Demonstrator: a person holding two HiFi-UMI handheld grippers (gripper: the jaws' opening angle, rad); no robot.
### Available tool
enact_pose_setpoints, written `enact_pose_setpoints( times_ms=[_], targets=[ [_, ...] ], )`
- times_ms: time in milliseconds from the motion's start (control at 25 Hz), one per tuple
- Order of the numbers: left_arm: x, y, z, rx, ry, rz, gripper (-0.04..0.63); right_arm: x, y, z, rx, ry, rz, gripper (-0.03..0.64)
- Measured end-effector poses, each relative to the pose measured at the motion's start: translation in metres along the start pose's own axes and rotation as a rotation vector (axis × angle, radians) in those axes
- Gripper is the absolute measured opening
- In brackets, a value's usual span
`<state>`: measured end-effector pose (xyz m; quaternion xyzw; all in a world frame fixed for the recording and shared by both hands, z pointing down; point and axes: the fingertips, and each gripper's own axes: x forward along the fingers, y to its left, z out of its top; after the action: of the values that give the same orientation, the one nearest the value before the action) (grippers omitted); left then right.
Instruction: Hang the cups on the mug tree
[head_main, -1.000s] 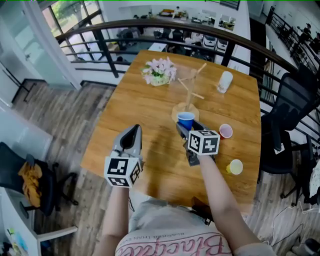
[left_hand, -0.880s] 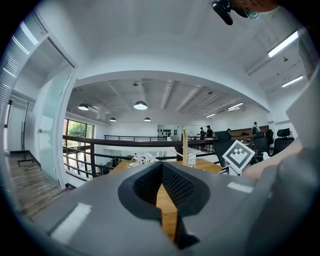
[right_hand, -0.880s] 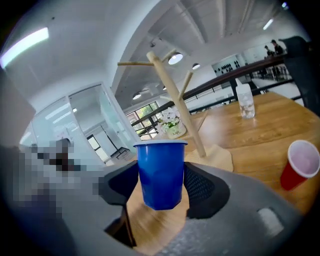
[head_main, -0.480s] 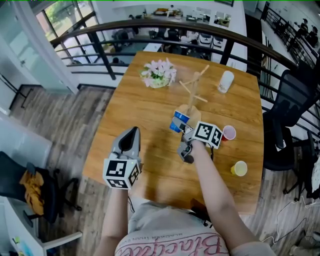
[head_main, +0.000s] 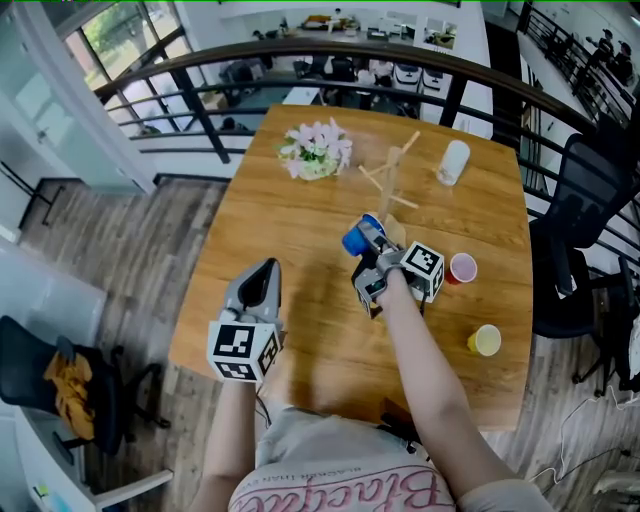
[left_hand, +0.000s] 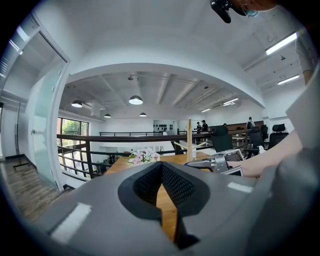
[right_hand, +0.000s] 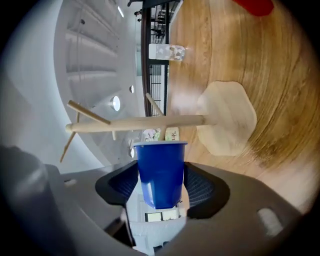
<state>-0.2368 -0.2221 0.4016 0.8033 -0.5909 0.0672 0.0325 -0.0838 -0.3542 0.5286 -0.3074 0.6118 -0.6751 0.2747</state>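
Note:
My right gripper (head_main: 368, 246) is shut on a blue cup (head_main: 358, 238), held tipped on its side just left of the wooden mug tree (head_main: 392, 182). In the right gripper view the blue cup (right_hand: 160, 170) sits between the pads, rim toward the tree's pole (right_hand: 140, 122) and its base (right_hand: 227, 117). No cup hangs on the tree's pegs. A pink cup (head_main: 462, 267) and a yellow cup (head_main: 487, 340) stand on the table to the right. A clear cup (head_main: 452, 162) lies on its side at the back. My left gripper (head_main: 267, 264) hovers shut and empty over the table's left front.
A bunch of pink flowers (head_main: 316, 148) sits at the back left of the wooden table (head_main: 290, 225). A black railing (head_main: 300, 50) runs behind the table and a black office chair (head_main: 580, 250) stands off its right edge. In the left gripper view the right gripper (left_hand: 220, 162) is ahead.
The right gripper has lifted the blue cup, turned it from upright onto its side and carried it back toward the mug tree. The left gripper has stayed put.

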Motion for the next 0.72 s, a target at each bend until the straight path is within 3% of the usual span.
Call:
enact_pose_setpoints(
  times_ms=[320, 560, 720],
  targets=[
    [0.006, -0.001, -0.001, 0.015, 0.013, -0.016, 0.011, 0.008, -0.015, 0.017, 0.221, -0.033, 0.021, 0.278],
    [0.008, -0.007, -0.005, 0.032, 0.027, -0.025, 0.012, 0.007, -0.017, 0.021, 0.263, -0.042, 0.037, 0.287],
    [0.006, -0.010, -0.006, 0.030, 0.029, -0.022, 0.011, 0.005, -0.014, 0.021, 0.240, -0.028, 0.054, 0.341]
  ],
)
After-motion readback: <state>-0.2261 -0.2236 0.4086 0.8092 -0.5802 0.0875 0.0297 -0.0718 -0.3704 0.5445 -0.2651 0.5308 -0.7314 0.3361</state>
